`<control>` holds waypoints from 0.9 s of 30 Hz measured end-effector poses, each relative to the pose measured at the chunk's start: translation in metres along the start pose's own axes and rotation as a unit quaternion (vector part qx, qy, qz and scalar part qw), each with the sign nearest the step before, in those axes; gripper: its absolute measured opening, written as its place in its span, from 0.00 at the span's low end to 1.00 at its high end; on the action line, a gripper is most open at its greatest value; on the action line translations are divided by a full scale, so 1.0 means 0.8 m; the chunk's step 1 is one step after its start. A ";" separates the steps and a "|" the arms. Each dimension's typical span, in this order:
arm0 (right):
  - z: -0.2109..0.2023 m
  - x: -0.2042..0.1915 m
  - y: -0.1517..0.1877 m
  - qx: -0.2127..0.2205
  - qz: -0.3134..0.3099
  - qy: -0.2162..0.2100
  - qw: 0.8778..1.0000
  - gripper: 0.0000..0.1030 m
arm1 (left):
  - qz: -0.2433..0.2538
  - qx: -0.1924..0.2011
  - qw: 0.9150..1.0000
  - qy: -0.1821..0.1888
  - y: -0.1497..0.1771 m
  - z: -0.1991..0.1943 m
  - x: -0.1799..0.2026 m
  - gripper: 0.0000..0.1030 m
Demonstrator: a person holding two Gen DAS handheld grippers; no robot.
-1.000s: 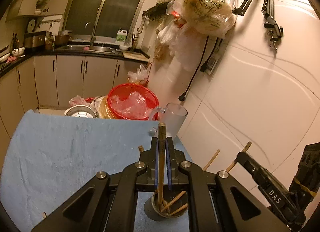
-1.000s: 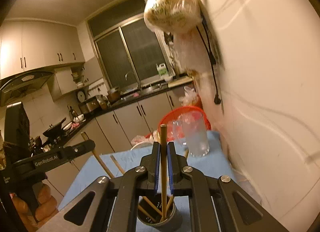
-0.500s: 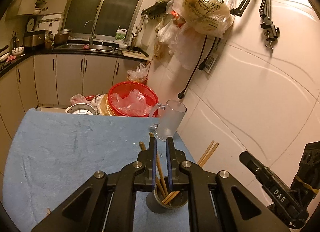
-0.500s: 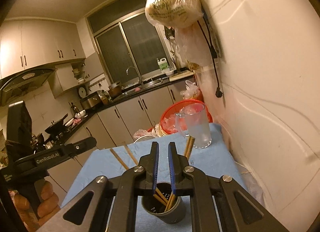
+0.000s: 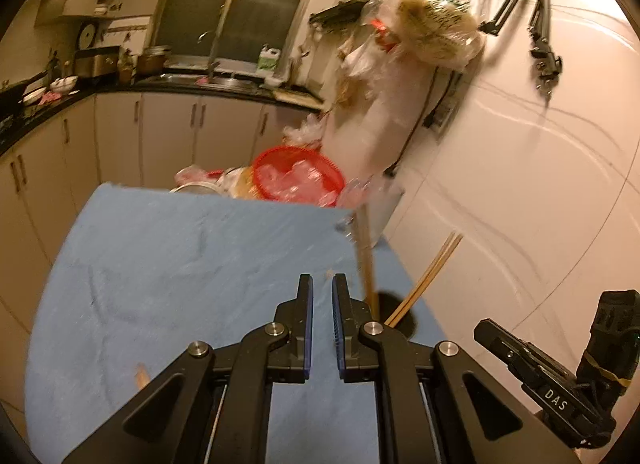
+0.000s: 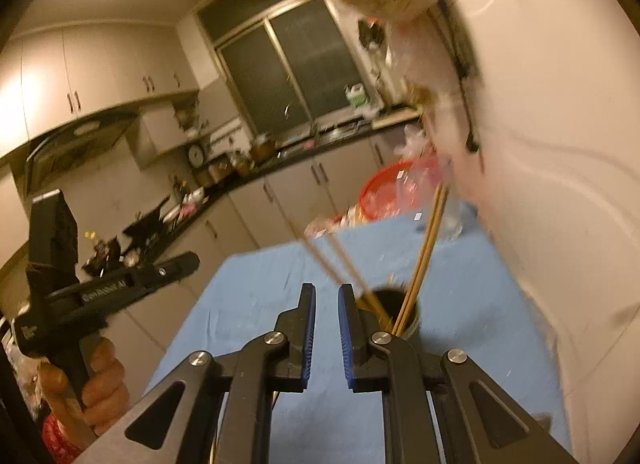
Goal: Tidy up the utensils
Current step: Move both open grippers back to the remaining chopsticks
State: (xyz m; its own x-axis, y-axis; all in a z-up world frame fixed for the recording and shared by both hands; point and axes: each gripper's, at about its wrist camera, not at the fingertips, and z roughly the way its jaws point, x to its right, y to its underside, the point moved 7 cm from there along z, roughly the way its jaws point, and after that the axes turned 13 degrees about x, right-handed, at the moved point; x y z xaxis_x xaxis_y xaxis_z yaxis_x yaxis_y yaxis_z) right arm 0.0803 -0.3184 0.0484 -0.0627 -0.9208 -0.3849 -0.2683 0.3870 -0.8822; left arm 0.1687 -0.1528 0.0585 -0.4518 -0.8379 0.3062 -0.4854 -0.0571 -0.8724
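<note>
A dark round cup (image 5: 398,312) stands on the blue cloth (image 5: 180,264) near the wall, with several wooden chopsticks (image 5: 434,270) leaning in it. My left gripper (image 5: 321,284) hangs just left of the cup, its jaws drawn to a narrow slit with nothing in it. One loose chopstick end (image 5: 140,374) lies on the cloth at the lower left. In the right wrist view the same cup (image 6: 406,318) and chopsticks (image 6: 426,252) sit just right of my right gripper (image 6: 327,294). Its jaws stand slightly apart and empty.
A clear glass mug (image 5: 384,207) stands at the cloth's far right corner, with a red basket (image 5: 298,177) behind it. The white wall (image 5: 520,183) runs close along the right. A hand holds the left tool's body (image 6: 104,288) off the table's left side.
A second ago each gripper held one chopstick upright over the cup. Both chopsticks now lean in the cup, and both grippers have shifted left of it, empty.
</note>
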 end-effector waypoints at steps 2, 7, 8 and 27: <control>0.006 -0.007 0.025 -0.024 0.002 -0.007 1.000 0.13 | -0.007 -0.007 1.000 -0.008 0.014 -0.012 -0.021 0.08; 0.021 -0.019 0.077 -0.071 0.005 -0.016 0.997 0.13 | -0.034 -0.041 0.997 -0.052 0.059 -0.030 -0.091 0.08; 0.024 -0.022 0.088 -0.080 0.004 -0.016 0.997 0.13 | -0.041 -0.049 0.996 -0.063 0.070 -0.032 -0.106 0.08; 0.058 -0.042 0.192 -0.188 0.003 -0.014 0.982 0.13 | -0.166 -0.172 0.961 -0.143 0.172 0.023 -0.226 0.08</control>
State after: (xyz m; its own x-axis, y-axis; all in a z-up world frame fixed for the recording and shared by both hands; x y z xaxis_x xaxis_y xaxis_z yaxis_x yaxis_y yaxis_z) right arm 0.0858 -0.2260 -0.0872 -0.0394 -0.9149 -0.4017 -0.6046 0.3419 -0.7194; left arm 0.1972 -0.0193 -0.1238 -0.0306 -0.9221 0.3857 -0.8078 -0.2045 -0.5529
